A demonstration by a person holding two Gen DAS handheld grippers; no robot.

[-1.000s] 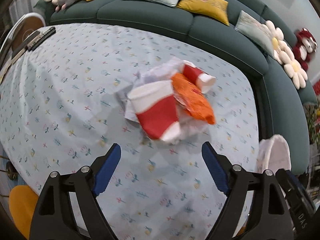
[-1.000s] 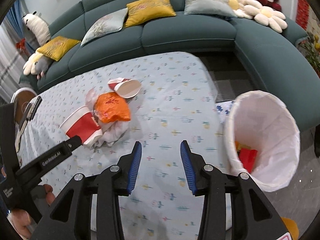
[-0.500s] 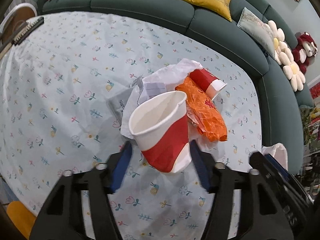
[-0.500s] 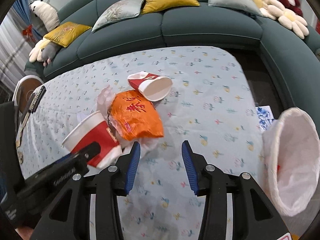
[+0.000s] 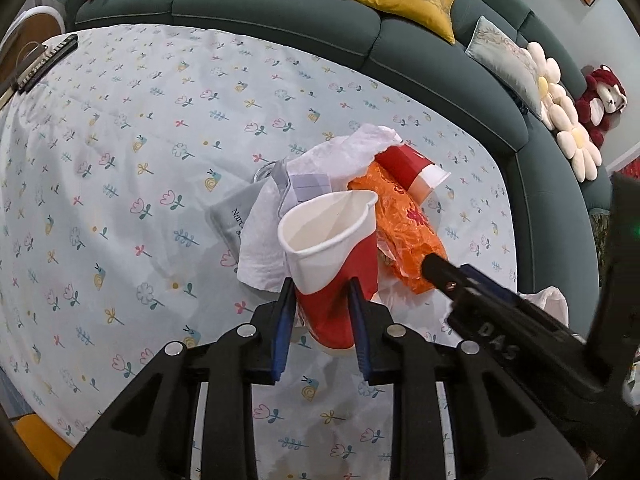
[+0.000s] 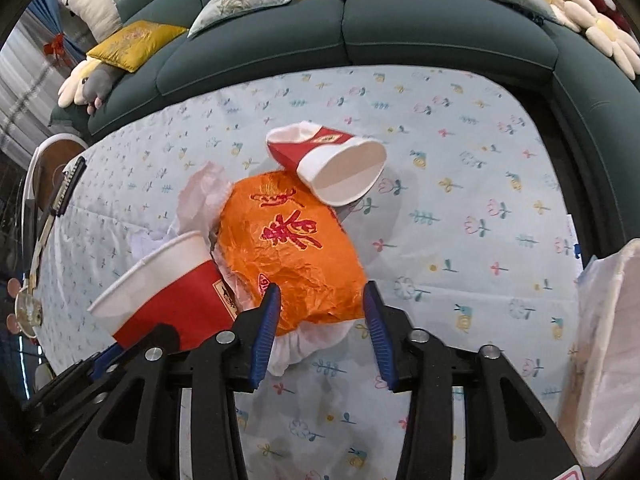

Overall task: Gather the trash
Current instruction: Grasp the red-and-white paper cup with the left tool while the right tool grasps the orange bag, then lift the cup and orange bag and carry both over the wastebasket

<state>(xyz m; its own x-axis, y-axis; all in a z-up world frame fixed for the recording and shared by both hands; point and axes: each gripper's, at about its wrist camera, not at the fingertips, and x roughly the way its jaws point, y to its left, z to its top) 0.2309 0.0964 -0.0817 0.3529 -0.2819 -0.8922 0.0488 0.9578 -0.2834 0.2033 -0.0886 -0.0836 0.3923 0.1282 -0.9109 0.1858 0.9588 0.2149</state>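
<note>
Trash lies heaped on the desk (image 5: 120, 200), which is covered with a pale flower-print cloth. The left claw (image 5: 320, 304) pinches a red and white paper cup (image 5: 336, 256) near its base, the blue pads pressed against both sides so that the rim is squashed out of round; the cup's open mouth tilts up and away from the claw. Just beyond and to the left of that cup sit crumpled white tissue (image 5: 264, 240) and a grey packet (image 5: 232, 216).

The right claw (image 6: 322, 304) stands spread around the near end of an orange wrapper (image 6: 292, 248) with red characters; whether its pads touch the wrapper cannot be told. Crumpled white paper (image 6: 304, 344) pokes out under the wrapper, between the fingers. A second red and white cup (image 6: 336, 164) lies on its side just beyond the wrapper, mouth turned toward the right claw. To the left of the right claw, the held cup appears with the left claw under it. Far to the right of the right claw hangs a white bin bag (image 6: 600, 340), off the desk edge. A dark green sofa (image 6: 400, 32) with cushions curves behind the desk.
</note>
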